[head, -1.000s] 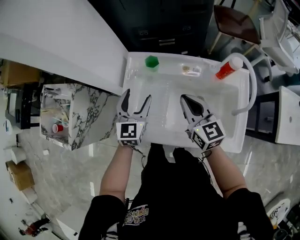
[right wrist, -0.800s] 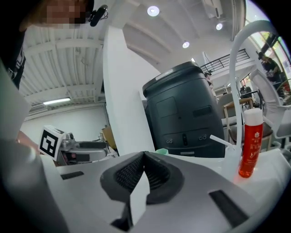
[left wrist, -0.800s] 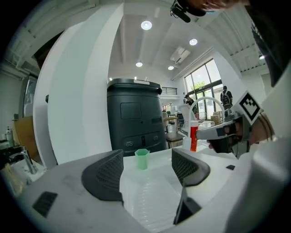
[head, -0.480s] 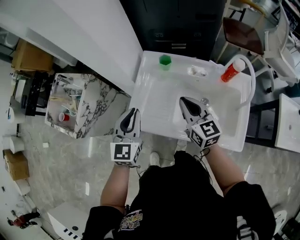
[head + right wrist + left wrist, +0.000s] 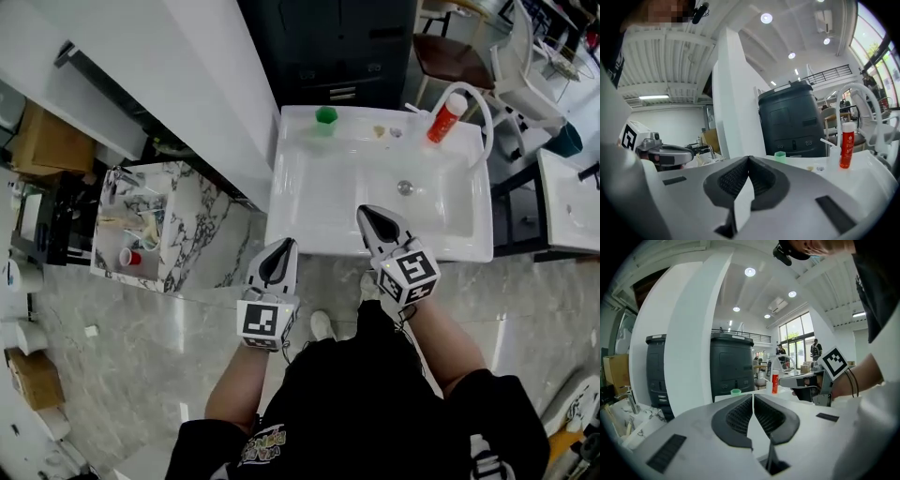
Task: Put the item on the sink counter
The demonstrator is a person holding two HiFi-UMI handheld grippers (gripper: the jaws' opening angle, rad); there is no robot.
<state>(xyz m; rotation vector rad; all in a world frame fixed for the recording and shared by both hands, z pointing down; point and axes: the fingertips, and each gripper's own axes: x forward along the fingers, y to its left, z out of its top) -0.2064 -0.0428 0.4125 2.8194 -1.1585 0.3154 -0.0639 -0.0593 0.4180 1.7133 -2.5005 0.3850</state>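
Note:
A white sink (image 5: 291, 220) fills the middle of the head view. On its back ledge stand a green cup (image 5: 325, 114), two small pale items (image 5: 380, 131) and a red bottle (image 5: 446, 117) beside a white curved faucet (image 5: 485, 112). My left gripper (image 5: 281, 246) is shut and empty, over the floor just in front of the sink's front left corner. My right gripper (image 5: 364, 212) is shut and empty above the basin's front edge. The left gripper view shows the shut jaws of the left gripper (image 5: 753, 397), with the cup (image 5: 736, 391) and bottle (image 5: 775, 382) beyond. The cup (image 5: 780, 154) and bottle (image 5: 845, 145) also show past the right gripper (image 5: 749, 159).
A marble-patterned stand (image 5: 178, 234) holding a red cup (image 5: 132, 256) and clutter sits left of the sink. A white wall panel (image 5: 206, 84) runs behind it, and a dark cabinet (image 5: 328, 47) stands behind the sink. A chair (image 5: 445, 52) and another white counter (image 5: 567, 202) are at the right.
The left gripper's jaws went from wide open to shut, and it drew back from over the basin to the floor in front. The right gripper pulled back to the front edge.

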